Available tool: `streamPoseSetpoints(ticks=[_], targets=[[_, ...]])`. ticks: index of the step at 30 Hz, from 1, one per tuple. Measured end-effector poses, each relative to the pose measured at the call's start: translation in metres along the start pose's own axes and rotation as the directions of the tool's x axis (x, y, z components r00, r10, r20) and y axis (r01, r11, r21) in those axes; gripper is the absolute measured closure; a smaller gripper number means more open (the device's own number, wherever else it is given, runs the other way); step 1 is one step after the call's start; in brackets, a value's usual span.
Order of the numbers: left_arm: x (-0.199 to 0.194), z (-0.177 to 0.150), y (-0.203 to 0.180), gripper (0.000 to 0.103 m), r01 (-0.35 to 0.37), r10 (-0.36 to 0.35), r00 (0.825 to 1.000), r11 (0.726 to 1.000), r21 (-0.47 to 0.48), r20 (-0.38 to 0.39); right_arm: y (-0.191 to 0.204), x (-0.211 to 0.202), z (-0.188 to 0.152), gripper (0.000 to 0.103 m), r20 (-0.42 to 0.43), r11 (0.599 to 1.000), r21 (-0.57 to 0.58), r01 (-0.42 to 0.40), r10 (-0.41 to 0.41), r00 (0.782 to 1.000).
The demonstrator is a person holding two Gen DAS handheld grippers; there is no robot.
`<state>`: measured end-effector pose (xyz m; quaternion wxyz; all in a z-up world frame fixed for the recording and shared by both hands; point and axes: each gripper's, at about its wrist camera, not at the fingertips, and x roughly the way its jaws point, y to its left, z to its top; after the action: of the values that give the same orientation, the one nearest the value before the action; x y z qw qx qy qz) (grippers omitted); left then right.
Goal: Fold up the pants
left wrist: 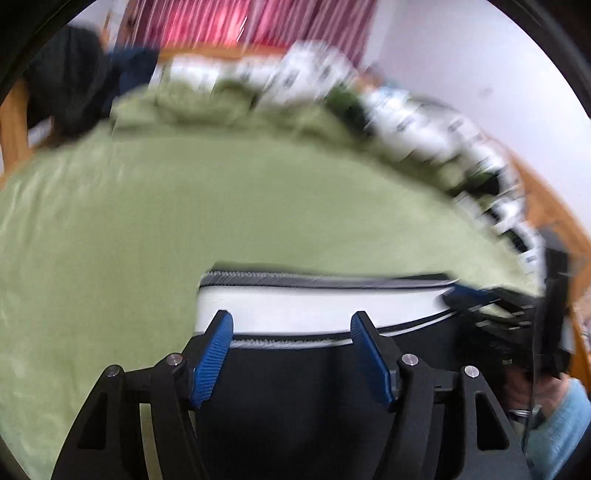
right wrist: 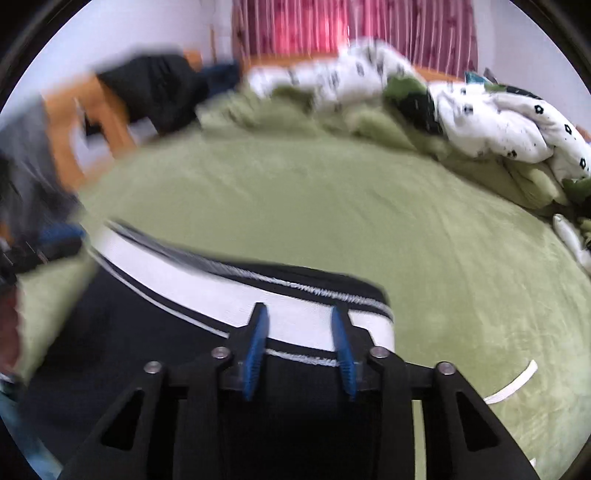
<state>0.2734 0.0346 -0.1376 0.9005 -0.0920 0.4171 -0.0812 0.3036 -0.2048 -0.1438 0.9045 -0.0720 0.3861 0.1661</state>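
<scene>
Black pants (left wrist: 295, 373) with a wide white waistband (left wrist: 314, 310) lie on a green bed cover (left wrist: 147, 221). My left gripper (left wrist: 291, 325) is open, its blue pads either side of the waistband near the pants' left corner, just above the cloth. My right gripper (right wrist: 299, 317) is open with a narrower gap, over the waistband (right wrist: 221, 284) near the right corner of the pants (right wrist: 129, 332). The right gripper also shows blurred in the left wrist view (left wrist: 495, 306). Both views are motion-blurred.
A rumpled white patterned duvet (right wrist: 498, 122) and green bedding are piled along the far side of the bed. A wooden bed frame (right wrist: 85, 122) with dark clothes (right wrist: 159, 88) is at the left. A white drawstring (right wrist: 513, 387) lies on the cover at right. Red curtains (right wrist: 351, 29) hang behind.
</scene>
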Motion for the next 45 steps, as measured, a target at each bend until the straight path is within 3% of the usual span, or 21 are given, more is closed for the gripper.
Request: streamPoseSetpoints(ticks=[1,3,11,14,18,27,32,34,35,37,40,41,42,43,45], targets=[[0.011,-0.001,0.003,0.042,-0.010,0.009,1.000,1.000,-0.017,-0.024,-0.005,-0.002,-0.001,0.071,0.026,1.000,0.016,-0.020,0.019,0.999],[0.011,-0.002,0.003,0.038,0.008,-0.008,1.000,1.000,-0.003,0.011,-0.014,-0.002,0.001,0.071,0.012,0.997,0.055,-0.061,0.060,0.998],[-0.005,-0.011,-0.011,0.036,-0.016,0.018,0.999,0.999,0.051,-0.031,-0.013,-0.005,0.003,0.071,0.001,0.995,0.061,-0.075,0.076,0.997],[-0.025,-0.038,-0.017,0.037,0.067,-0.060,0.991,0.997,0.049,-0.124,-0.007,-0.028,-0.009,0.068,-0.022,0.998,0.034,-0.046,0.047,0.999],[-0.060,-0.082,-0.023,0.037,0.147,-0.137,0.979,0.987,0.059,-0.150,-0.001,-0.063,-0.047,0.068,-0.060,0.999,0.016,-0.049,0.050,0.997],[-0.142,-0.170,-0.032,0.036,0.173,-0.157,0.978,0.978,0.113,-0.138,-0.005,-0.127,-0.147,0.069,-0.067,0.994,0.071,-0.086,0.090,0.994],[-0.155,-0.201,-0.023,0.038,0.116,-0.097,0.976,0.989,0.087,-0.196,-0.015,-0.139,-0.168,0.068,-0.057,0.981,0.163,-0.102,0.112,0.992],[-0.158,-0.205,-0.021,0.038,0.082,-0.062,0.982,0.991,0.109,-0.177,-0.016,-0.145,-0.169,0.068,-0.039,0.981,0.167,-0.103,0.111,0.993],[-0.159,-0.206,-0.023,0.038,0.029,-0.004,0.988,0.987,0.159,-0.155,-0.016,-0.147,-0.169,0.068,-0.033,0.983,0.159,-0.095,0.101,0.994],[-0.155,-0.205,-0.031,0.048,-0.082,0.116,0.987,0.960,0.269,-0.114,-0.015,-0.149,-0.169,0.067,-0.027,0.986,0.144,-0.082,0.087,0.996],[-0.134,-0.204,-0.043,0.071,-0.243,0.305,0.948,0.874,0.422,-0.086,-0.013,-0.147,-0.167,0.067,-0.034,0.987,0.138,-0.078,0.084,0.996],[-0.130,-0.204,-0.044,0.081,-0.235,0.302,0.949,0.870,0.434,-0.092,-0.012,-0.147,-0.168,0.067,-0.034,0.987,0.138,-0.078,0.084,0.996],[-0.127,-0.203,-0.045,0.097,-0.213,0.280,0.955,0.878,0.428,-0.101,-0.012,-0.147,-0.168,0.067,-0.033,0.987,0.137,-0.079,0.084,0.996],[-0.127,-0.200,-0.046,0.097,-0.188,0.249,0.963,0.894,0.408,-0.103,-0.011,-0.147,-0.168,0.067,-0.033,0.988,0.134,-0.079,0.084,0.996],[-0.141,-0.193,-0.043,0.097,-0.161,0.175,0.984,0.940,0.301,-0.020,-0.009,-0.146,-0.167,0.067,-0.030,0.990,0.124,-0.070,0.074,0.997]])
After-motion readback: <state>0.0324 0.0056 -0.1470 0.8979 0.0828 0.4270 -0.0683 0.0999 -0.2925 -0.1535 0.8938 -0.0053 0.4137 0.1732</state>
